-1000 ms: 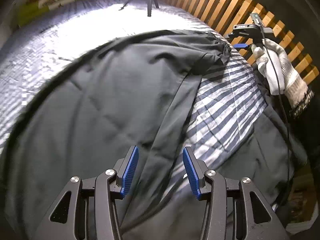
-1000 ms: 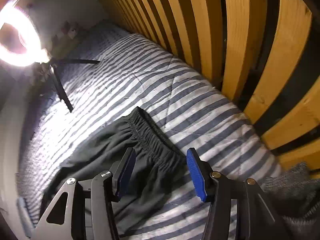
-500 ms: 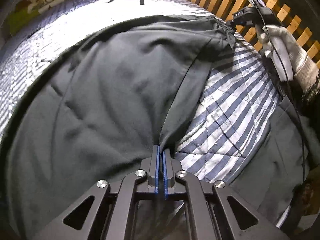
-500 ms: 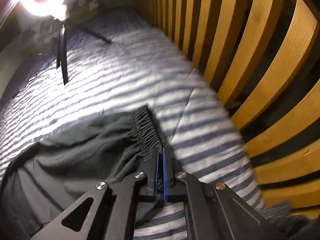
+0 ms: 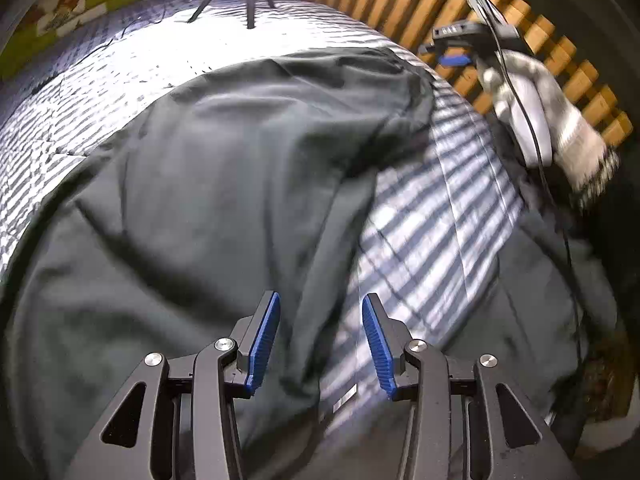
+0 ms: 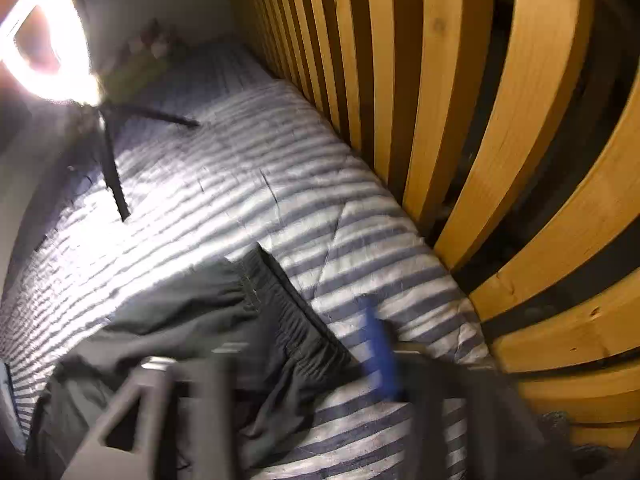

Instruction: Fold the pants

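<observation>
Striped bedding [image 5: 432,216]; dark pants [image 5: 200,200] run offscreen; right tool [image 6: 304,344] blurred.

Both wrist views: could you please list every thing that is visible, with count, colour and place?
pants: one, dark grey, spread on the bed, waistband toward the slats
bedcover: one, blue and white stripes, under the pants
wooden slats: many, yellow, along the bed's side
ring light: one, bright, on a black tripod at the far end
left gripper: black with blue pads, jaws just opened, over a pants fold
right gripper: black and blue, jaws just opened, above the waistband
gloved hand: one, white, holding the right gripper
</observation>
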Demonstrator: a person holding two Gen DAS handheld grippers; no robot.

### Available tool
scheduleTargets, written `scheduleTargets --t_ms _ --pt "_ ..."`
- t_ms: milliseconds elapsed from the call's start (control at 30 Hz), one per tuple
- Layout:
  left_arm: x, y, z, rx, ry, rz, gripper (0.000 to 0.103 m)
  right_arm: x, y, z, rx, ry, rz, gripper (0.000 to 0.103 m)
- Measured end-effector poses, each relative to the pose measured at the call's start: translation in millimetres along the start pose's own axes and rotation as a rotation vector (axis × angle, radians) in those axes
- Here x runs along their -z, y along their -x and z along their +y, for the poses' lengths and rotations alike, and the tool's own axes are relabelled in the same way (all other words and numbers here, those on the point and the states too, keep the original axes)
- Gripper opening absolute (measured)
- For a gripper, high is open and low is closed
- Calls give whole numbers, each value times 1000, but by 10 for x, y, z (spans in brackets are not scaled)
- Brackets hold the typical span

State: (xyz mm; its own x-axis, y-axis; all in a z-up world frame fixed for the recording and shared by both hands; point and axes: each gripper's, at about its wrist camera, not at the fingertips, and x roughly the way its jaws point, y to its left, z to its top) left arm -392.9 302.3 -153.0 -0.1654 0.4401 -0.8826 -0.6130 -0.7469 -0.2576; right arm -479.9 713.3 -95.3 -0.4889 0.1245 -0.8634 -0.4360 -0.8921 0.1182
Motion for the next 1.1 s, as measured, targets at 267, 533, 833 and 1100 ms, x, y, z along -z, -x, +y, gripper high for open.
scheduleTargets --t_ms 267,533,833,1100 --pt "-146 -355 -161 -28 -28 34 1 86 -246 332 29 153 32 27" --pt "-97 -110 -301 -10 -93 -13 0 -39 -5 119 145 131 -90 0" --pt "99 -225 -507 30 -179 51 21 -62 15 -160 10 55 -33 14" --pt "38 -406 -584 46 -192 77 9 230 -235 182 159 258 34 14"
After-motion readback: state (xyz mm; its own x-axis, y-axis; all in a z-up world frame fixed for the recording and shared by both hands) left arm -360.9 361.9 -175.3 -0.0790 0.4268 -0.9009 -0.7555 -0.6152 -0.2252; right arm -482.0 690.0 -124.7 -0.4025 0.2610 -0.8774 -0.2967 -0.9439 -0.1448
